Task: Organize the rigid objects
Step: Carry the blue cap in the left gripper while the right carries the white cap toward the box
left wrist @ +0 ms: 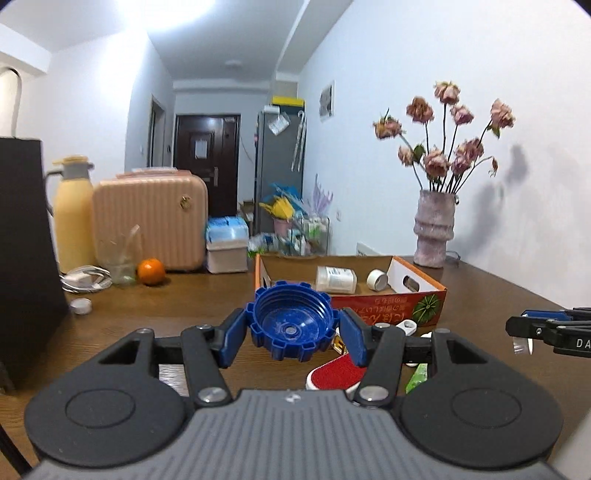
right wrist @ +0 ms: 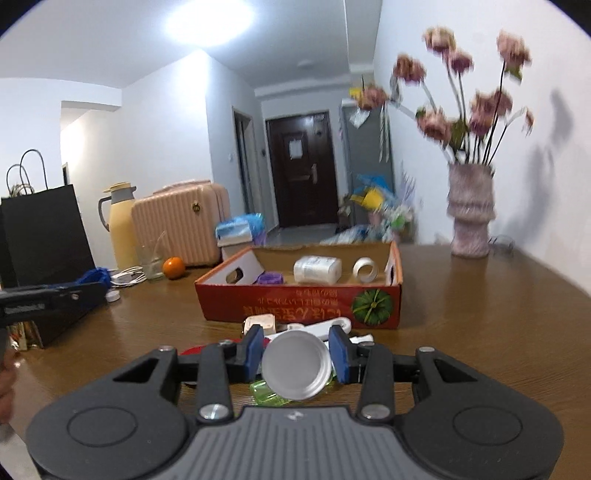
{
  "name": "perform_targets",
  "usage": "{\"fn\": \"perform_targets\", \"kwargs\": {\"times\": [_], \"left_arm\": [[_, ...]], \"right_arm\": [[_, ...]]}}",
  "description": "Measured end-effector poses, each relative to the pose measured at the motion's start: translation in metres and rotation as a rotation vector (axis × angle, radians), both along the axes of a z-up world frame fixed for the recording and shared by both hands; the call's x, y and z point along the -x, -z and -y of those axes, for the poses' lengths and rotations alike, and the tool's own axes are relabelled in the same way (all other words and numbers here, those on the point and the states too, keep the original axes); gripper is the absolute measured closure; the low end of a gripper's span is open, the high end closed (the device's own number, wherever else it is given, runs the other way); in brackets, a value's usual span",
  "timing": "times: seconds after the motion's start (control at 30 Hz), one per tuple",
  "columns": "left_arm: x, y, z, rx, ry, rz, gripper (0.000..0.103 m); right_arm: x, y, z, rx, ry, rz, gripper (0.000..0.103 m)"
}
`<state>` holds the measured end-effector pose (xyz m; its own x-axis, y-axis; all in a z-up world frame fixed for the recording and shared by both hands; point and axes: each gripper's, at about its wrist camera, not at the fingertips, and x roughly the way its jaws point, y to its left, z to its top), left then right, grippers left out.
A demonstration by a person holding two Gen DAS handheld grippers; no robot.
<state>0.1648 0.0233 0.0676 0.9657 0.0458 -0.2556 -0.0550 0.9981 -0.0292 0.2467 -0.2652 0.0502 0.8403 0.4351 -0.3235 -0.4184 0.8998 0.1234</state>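
Left hand-held gripper (left wrist: 292, 334) clamped on blue cap (left wrist: 291, 325) (hollow side facing camera); right hand-held gripper (right wrist: 297, 353) clamped on white lid (right wrist: 296, 365); both above tabletop (right wrist: 480, 314), near red box (right wrist: 299, 302).

White walls (right wrist: 155, 122) and a white ceiling (left wrist: 229, 33) are seen, and a bright light (right wrist: 208, 22) shines overhead. A dark brown door (right wrist: 303, 170) is set at the far end of a hallway. A grey fridge (left wrist: 279, 166) is placed to its right. A brown wooden table (left wrist: 192, 295) fills the near part. A pink vase (left wrist: 434, 229) with dried flowers (left wrist: 447, 129) is set far right by the wall. A pink suitcase (left wrist: 149, 218), a yellow jug (left wrist: 72, 214) and a black bag (right wrist: 44, 232) are placed on the left.
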Motion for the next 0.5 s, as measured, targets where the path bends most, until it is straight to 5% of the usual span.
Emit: {"fn": "perform_targets", "kwargs": {"times": [0.5], "left_arm": [[0.074, -0.007, 0.005, 0.008, 0.037, 0.091, 0.047]], "right_arm": [[0.091, -0.017, -0.018, -0.052, 0.005, 0.081, 0.065]]}}
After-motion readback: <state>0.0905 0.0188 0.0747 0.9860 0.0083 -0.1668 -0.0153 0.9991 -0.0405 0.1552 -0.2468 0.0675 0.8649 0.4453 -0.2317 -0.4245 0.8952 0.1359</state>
